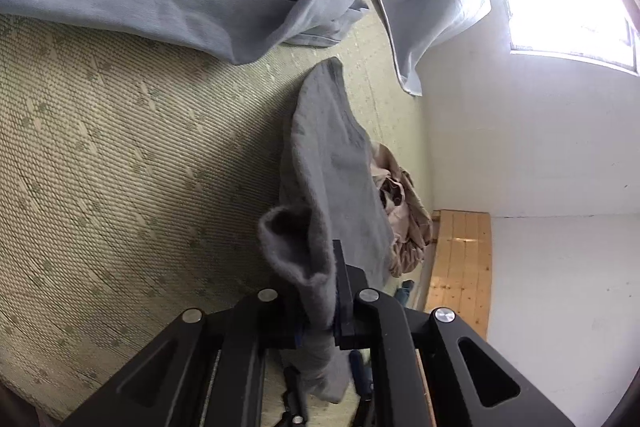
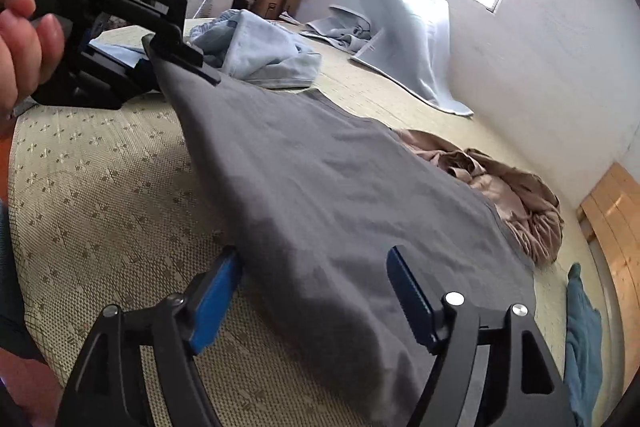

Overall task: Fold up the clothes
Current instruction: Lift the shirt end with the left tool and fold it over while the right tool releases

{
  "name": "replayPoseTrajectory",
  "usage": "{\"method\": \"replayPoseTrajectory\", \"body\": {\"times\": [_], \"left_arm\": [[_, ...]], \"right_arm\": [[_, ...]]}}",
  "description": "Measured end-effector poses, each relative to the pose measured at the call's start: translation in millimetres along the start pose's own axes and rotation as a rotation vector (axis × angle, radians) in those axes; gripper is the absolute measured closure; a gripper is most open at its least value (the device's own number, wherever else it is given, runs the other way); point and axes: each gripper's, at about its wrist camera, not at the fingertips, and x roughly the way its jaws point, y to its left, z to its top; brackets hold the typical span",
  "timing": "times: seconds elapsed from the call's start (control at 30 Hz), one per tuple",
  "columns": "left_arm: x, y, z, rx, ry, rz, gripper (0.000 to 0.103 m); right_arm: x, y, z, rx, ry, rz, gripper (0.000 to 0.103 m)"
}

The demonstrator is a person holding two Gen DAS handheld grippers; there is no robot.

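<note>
A gray garment (image 2: 320, 195), spread on the woven mat (image 2: 100, 195), is clamped at 1 corner by the left gripper (image 1: 334, 311), while only the right wrist view shows the right gripper (image 2: 316, 291) held wide open over its near edge.

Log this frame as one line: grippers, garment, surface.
left gripper: shut on grey garment corner | right gripper: open, straddling its near edge | garment partly lifted off woven mat
</note>
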Motion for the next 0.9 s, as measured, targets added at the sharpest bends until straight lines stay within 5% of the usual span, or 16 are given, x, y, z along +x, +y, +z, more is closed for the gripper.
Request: {"method": "replayPoseTrajectory", "body": {"times": [0.33,0.9], "left_arm": [[-3.2,-14.2,-1.2,-0.012,0.022,-0.052,0.095],[-7.2,-19.3,5.1,-0.02,0.002,-0.056,0.095]], "right_arm": [[4.1,19.5,-1.0,-0.052,-0.004,-0.027,0.024],[13.6,-51.9,-64.8,-0.014,0.158,-0.212,0.024]]}}
